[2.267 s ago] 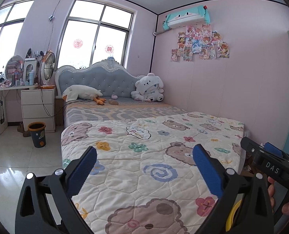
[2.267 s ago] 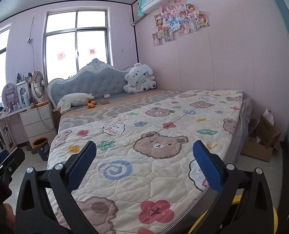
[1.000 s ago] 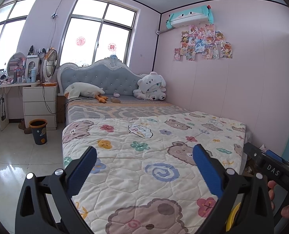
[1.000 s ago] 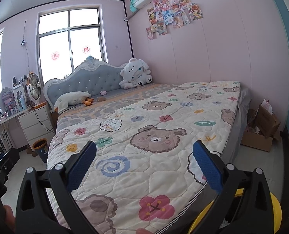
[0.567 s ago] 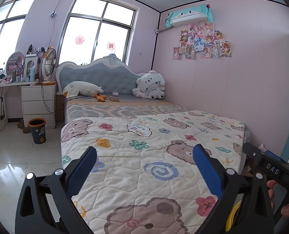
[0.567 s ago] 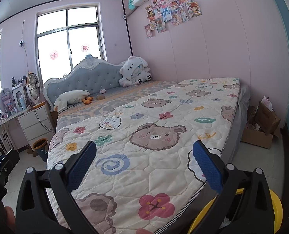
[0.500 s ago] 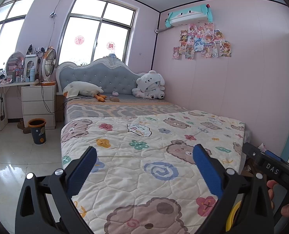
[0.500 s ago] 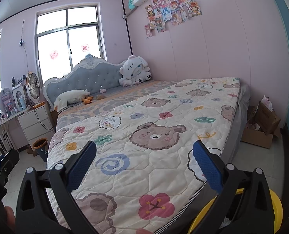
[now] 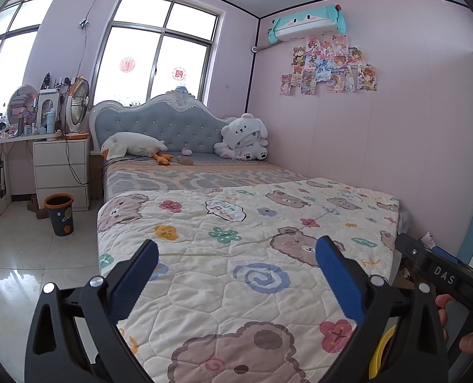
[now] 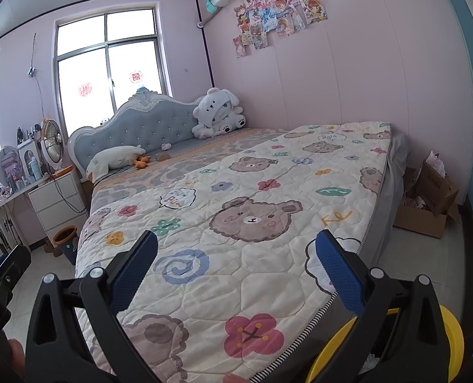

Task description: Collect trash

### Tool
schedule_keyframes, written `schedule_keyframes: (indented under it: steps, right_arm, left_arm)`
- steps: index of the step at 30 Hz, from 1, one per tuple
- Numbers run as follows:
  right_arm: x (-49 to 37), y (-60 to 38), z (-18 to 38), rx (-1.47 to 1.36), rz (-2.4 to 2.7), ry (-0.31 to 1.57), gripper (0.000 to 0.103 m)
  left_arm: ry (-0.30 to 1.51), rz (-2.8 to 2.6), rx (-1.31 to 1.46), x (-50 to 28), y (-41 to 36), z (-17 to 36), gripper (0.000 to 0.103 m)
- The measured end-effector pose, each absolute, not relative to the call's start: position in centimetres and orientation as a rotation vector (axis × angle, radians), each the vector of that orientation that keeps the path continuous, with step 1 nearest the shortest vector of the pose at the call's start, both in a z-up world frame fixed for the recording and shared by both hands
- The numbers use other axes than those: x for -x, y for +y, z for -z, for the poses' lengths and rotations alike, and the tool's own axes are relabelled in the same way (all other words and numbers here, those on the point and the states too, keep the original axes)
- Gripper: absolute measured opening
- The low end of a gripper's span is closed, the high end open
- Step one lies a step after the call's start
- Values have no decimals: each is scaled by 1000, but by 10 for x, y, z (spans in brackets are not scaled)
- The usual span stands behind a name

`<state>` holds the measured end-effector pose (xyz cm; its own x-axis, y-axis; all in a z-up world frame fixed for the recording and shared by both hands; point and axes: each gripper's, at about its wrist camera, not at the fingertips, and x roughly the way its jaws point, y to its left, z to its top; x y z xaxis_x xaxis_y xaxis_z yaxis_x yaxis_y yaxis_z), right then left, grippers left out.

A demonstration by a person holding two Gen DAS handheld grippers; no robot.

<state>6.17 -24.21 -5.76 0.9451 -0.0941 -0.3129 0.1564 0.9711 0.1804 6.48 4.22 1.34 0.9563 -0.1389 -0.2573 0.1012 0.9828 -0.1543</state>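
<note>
Both grippers hover over the foot of a bed with a bear-and-flower quilt [image 9: 252, 223]. My left gripper [image 9: 236, 249] is open with nothing between its blue pads. My right gripper [image 10: 236, 242] is open and empty too; its black body [image 9: 440, 274] shows at the right edge of the left wrist view, held by a hand. A small brown lump [image 9: 185, 160] [image 10: 163, 157] and a small pink one [image 9: 185, 151] lie near the headboard. A yellow round bin [image 10: 450, 335] sits low beside the bed's foot, under the right gripper.
A dark wastebasket with an orange rim [image 9: 59, 214] [image 10: 65, 242] stands by the white drawers [image 9: 61, 172]. Plush goose [image 9: 131, 148] and white plush bear [image 9: 243, 142] lie at the headboard. An open cardboard box [image 10: 428, 204] with scraps stands between bed and wall.
Both views have drifted only slightly; the right wrist view now looks a little more to the left across the bed. Both grippers have stayed open and empty.
</note>
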Motion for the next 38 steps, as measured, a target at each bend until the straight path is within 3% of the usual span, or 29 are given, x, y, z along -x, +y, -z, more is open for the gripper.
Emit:
schedule_keyframes:
  steps: [38]
  right_arm:
    - [-61,-247,71,-224,141,322,95]
  left_arm:
    - [301,130,143,-74,38,-8,95]
